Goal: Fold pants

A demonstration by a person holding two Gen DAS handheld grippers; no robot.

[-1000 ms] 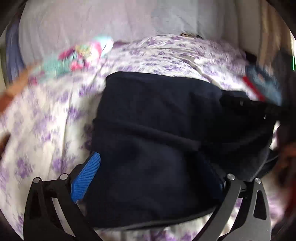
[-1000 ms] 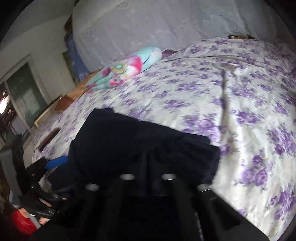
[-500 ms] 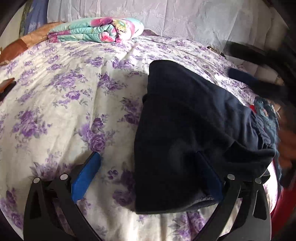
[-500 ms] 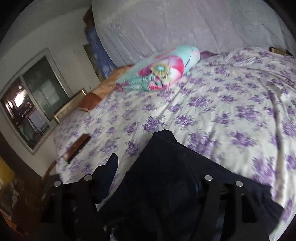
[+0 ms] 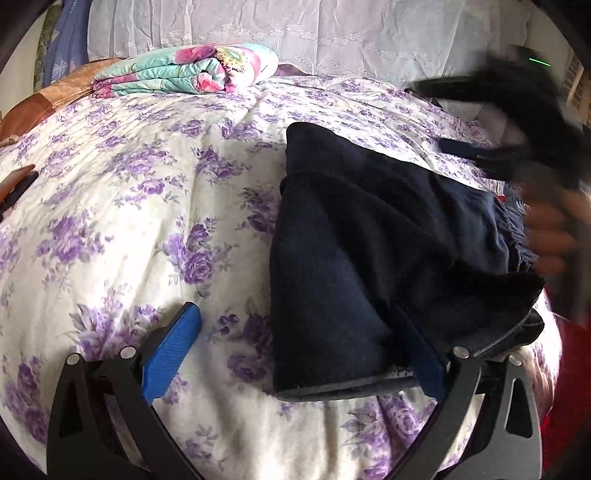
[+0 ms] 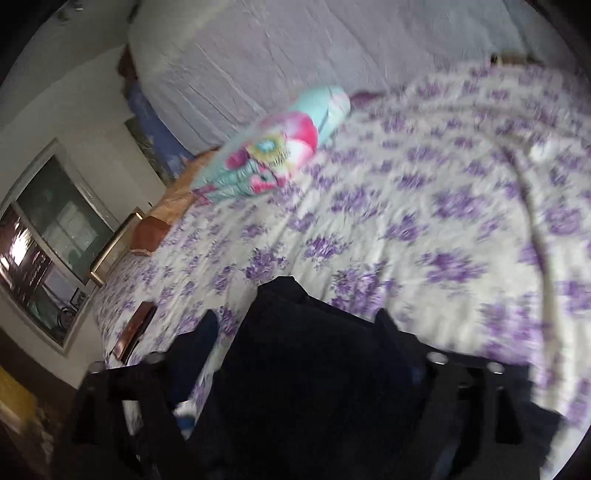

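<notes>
Just ahead of the left hand-held gripper [image 5: 295,354], whose blue-padded fingers [image 5: 170,350] stand spread wide with nothing between them but cloth and bedspread, the folded dark navy fleece pants [image 5: 354,258] lie on the bed's white quilt printed with purple flowers [image 5: 129,206]. The bundle's near edge sits against the right-hand finger and covers part of its pad, while the left-hand finger rests clear of it over bare quilt. Farther off, beyond the pants and to the left, a folded turquoise and pink floral blanket [image 5: 192,68] lies by the pale lace curtain [image 5: 332,29]. The right hand-held gripper [image 6: 295,332] also has its fingers apart, the pants [image 6: 314,369] lying between and under them; this view is blurred, and I cannot tell whether either finger touches the cloth. In the left wrist view that right hand-held gripper [image 5: 458,147] shows as a dark smear above the far right of the pants. Compared with half a second ago, the pants lie in much the same fold and place before the left hand-held gripper, whose spread is unchanged; a second ago they filled the space between its fingers.
</notes>
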